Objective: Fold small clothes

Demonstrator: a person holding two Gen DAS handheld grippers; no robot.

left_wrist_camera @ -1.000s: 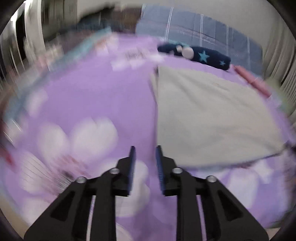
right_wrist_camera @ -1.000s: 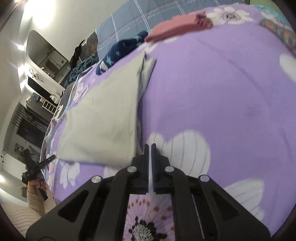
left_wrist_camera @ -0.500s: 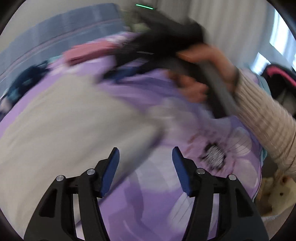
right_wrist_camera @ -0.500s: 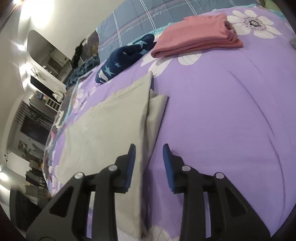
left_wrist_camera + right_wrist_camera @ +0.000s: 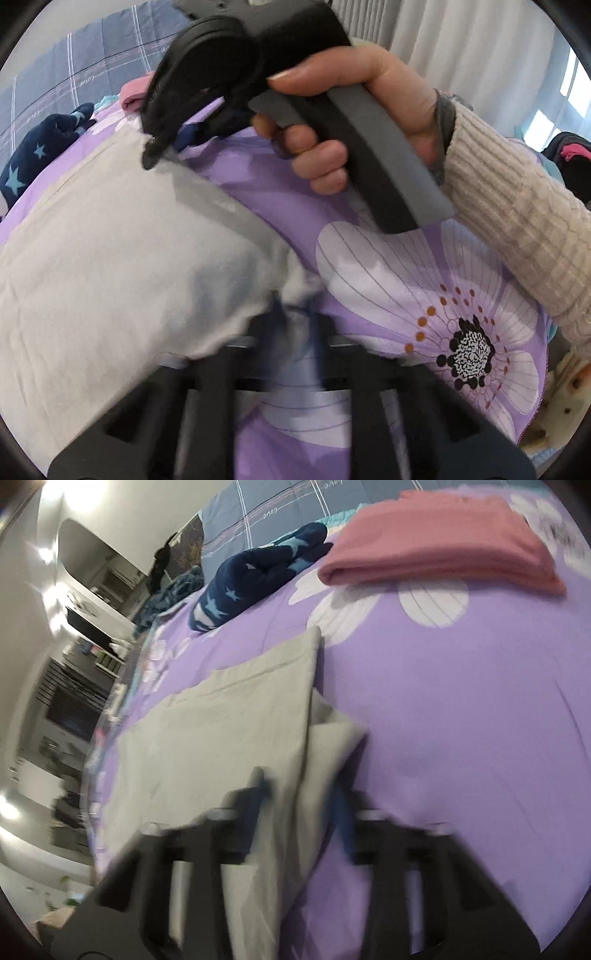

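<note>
A pale grey cloth [image 5: 110, 258] lies folded flat on the purple flowered bedspread [image 5: 406, 295]. My left gripper [image 5: 295, 321] sits blurred at the cloth's near right corner, its jaws closing with that corner between them. In the right wrist view the same cloth [image 5: 221, 731] shows its layered right edge. My right gripper [image 5: 301, 812] straddles that edge, blurred, its jaws closing but still apart with the fold between them. A hand [image 5: 369, 92] in a ribbed cream sleeve [image 5: 517, 221] holds the right gripper [image 5: 155, 155], which points down at the cloth's far corner.
A folded pink garment [image 5: 436, 550] and a navy garment with light stars [image 5: 258, 576] lie at the far side of the bedspread [image 5: 461, 701], before a blue-grey checked pillow [image 5: 266, 506]. White curtains [image 5: 461, 55] hang to the right. Dark furniture [image 5: 74, 709] stands to the left.
The left gripper swung across to the cloth's near right corner, opened wide, then narrowed around it. The right gripper moved up the cloth's right edge, opened, and now holds the fold between its jaws.
</note>
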